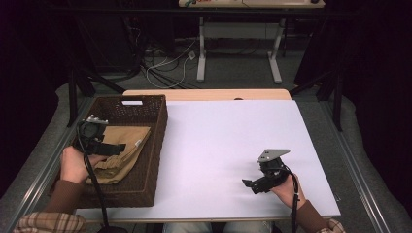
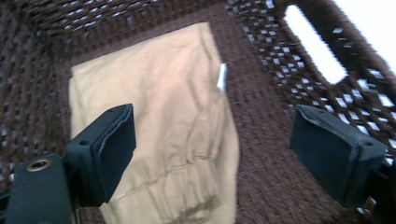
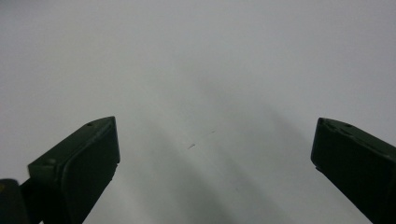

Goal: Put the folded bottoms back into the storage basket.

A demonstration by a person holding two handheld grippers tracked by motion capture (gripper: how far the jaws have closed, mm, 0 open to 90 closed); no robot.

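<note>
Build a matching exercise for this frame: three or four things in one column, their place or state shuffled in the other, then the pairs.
Things:
1. tan garment
2. wicker basket
3. left tongs
4. right tongs

Place or state:
A. open over the bare white table
B. folded, lying inside the basket
C. open above the garment
D. at the table's left edge

Pairs: 1-B, 2-D, 3-C, 4-A
</note>
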